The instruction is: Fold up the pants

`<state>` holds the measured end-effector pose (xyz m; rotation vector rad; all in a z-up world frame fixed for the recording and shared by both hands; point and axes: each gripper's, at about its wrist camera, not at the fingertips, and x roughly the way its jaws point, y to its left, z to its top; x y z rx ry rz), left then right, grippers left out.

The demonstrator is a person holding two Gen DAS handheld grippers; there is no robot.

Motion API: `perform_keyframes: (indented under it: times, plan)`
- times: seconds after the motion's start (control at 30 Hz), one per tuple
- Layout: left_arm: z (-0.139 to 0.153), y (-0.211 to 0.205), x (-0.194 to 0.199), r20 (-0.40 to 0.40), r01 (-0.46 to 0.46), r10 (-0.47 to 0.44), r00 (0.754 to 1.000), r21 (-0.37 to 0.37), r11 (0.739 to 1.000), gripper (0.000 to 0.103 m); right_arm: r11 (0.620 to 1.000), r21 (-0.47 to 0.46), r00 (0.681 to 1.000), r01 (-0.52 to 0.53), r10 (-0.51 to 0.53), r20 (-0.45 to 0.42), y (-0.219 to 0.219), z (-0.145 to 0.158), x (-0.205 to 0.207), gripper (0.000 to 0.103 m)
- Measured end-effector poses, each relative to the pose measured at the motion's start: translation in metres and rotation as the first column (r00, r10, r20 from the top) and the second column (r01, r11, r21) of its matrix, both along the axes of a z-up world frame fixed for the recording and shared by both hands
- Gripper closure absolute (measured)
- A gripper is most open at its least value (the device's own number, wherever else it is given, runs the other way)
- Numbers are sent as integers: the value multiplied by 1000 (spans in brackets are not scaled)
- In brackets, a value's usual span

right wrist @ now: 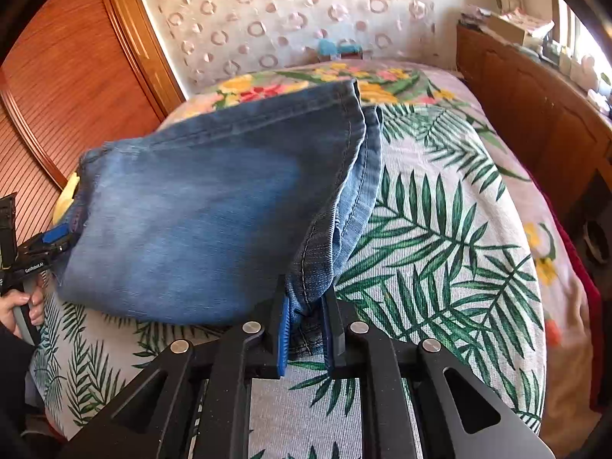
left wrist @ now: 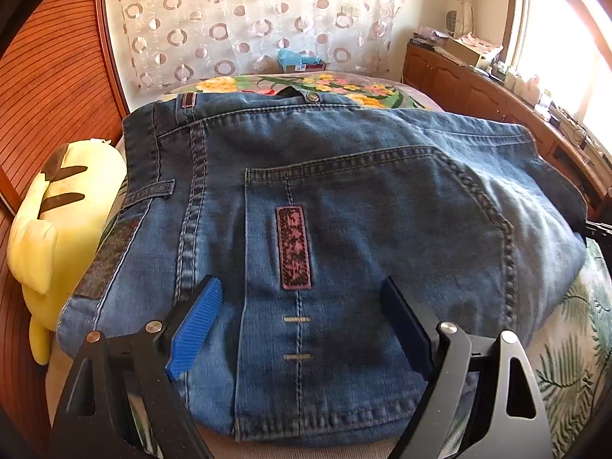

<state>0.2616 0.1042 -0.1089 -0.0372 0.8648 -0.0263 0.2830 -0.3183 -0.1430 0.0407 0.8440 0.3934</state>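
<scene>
The blue jeans (left wrist: 344, 199) lie folded on the bed, seat side up, with a back pocket and a dark red patch (left wrist: 293, 248) facing me. My left gripper (left wrist: 298, 290) is open, its blue pads spread just above the pocket area, holding nothing. In the right wrist view the leg end of the jeans (right wrist: 214, 206) lies on the leaf-print bedspread (right wrist: 440, 229). My right gripper (right wrist: 306, 306) is shut on the near corner of the hem. The left gripper (right wrist: 53, 241) shows at the far left edge of the jeans.
A yellow plush toy (left wrist: 65, 222) lies at the bed's left side by the wooden sliding doors (left wrist: 49, 88). A wooden cabinet (left wrist: 478, 88) with clutter runs along the right under the window. A circle-pattern curtain (left wrist: 248, 19) hangs behind the bed.
</scene>
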Motion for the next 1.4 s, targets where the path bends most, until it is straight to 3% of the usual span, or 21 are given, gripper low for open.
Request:
perform_keyframes:
  times: [0.17,0.33,0.5,0.9,0.97,1.03,1.23,1.3,1.4]
  plan:
    - [21,16,-21,47,-46,45,998,20,999,17,999,30,996,20,-22,81,-14,17,-10,91]
    - [28,58,-39,55,-158,157,986,1,987,23,999,38,995,15,-18,96,-21,20,-11,91]
    - [16,91,-46,20,-254,254,967,-28,967,25,1000,21,995,16,-18,98,-17,14,-11,91]
    - [-12,107,-33,-44,-312,311,949,-18,950,25,999,48,995,22,-27,95,-18,20,-12,91]
    - [-11,105,-33,-29,-308,308,951,-7,951,32,998,55,995,24,-30,92,-18,19,-12,91]
    - [-8,105,-34,-10,-322,323,947,16,946,51,998,62,996,27,-32,89,-18,18,-12,91]
    - [-2,101,-37,15,-291,291,957,15,956,83,998,59,995,17,-23,101,-17,18,-13,91]
    - [1,98,-37,17,-282,282,959,20,959,89,998,58,993,13,-19,115,-17,19,-14,91]
    - [11,97,-41,54,-291,290,956,12,957,90,998,56,989,18,-26,143,-17,25,-17,91]
